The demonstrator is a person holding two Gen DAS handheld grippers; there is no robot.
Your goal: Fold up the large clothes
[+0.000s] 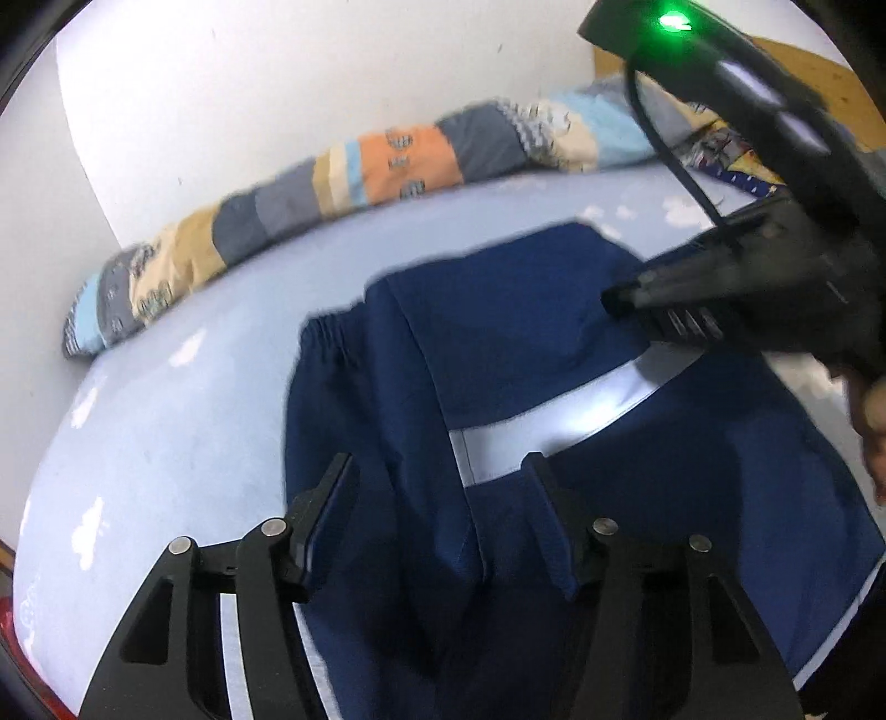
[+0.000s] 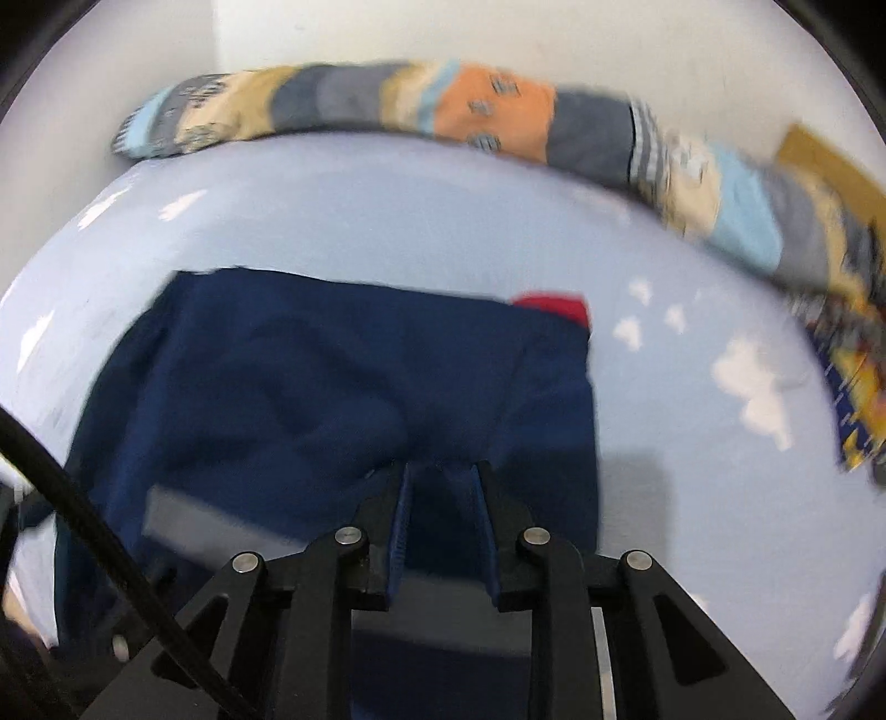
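Left tongs: jaws spread wide, released, poised over the near part of the navy garment with nothing between them. Right tongs: jaws drawn close together over the same garment; navy cloth fills the narrow gap, but motion blur prevents telling whether it is pinched. Seen from the left wrist view, the right tongs reach in from the right side, tips low at the garment's far fold, and a green light glows on the unit above them. The garment lies partly folded on the bed, which is covered by a pale blue sheet printed with white clouds. A pale reflective band crosses the cloth, an elastic cuff shows at its left edge, and a red patch shows at its far right corner. A rolled patchwork quilt in orange, grey, tan and light blue lies along the white wall at the far side of the bed.
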